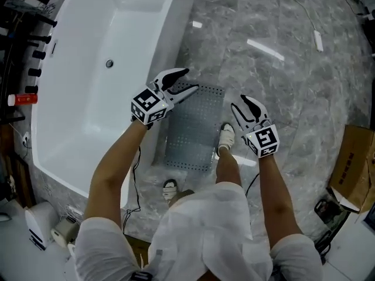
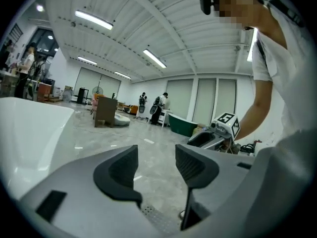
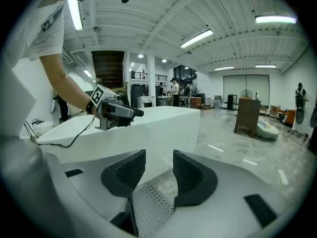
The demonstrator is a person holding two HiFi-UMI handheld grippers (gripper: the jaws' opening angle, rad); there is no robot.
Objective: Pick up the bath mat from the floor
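White shirt and shorts fill the bottom of the head view, with both bare forearms reaching out from them. One white shoe [image 1: 170, 189] stands just short of the near edge of the bath mat [image 1: 193, 127], and the other shoe [image 1: 226, 138] is at its right edge. Mat is grey and perforated, lying flat on the marbled grey floor [image 1: 281, 86] with its long left side close along the outer wall of the white bathtub [image 1: 88, 104]. Left tongs [image 1: 186, 81] are over the mat's far left corner, beside the tub wall. Their own view shows the tongs [image 2: 154, 165] spread wide, with only floor between the pads and a strip of perforated mat [image 2: 154, 218] low beneath them. Right tongs [image 1: 239, 103] are just off the mat's far right edge. In their own view the tongs [image 3: 158, 170] stand apart, more narrowly, with nothing gripped and the mat [image 3: 148, 202] showing below the gap. Each gripper view catches the other tongs across the mat: right tongs [image 2: 218, 133] in one, left tongs [image 3: 116, 110] in front of the tub [image 3: 153, 128] in the other. Farther right, a cardboard box [image 1: 353, 168] sits on the floor. Far back in the hall are a dark green tub [image 2: 183, 125], a brown cabinet [image 3: 247, 115] and several standing people.
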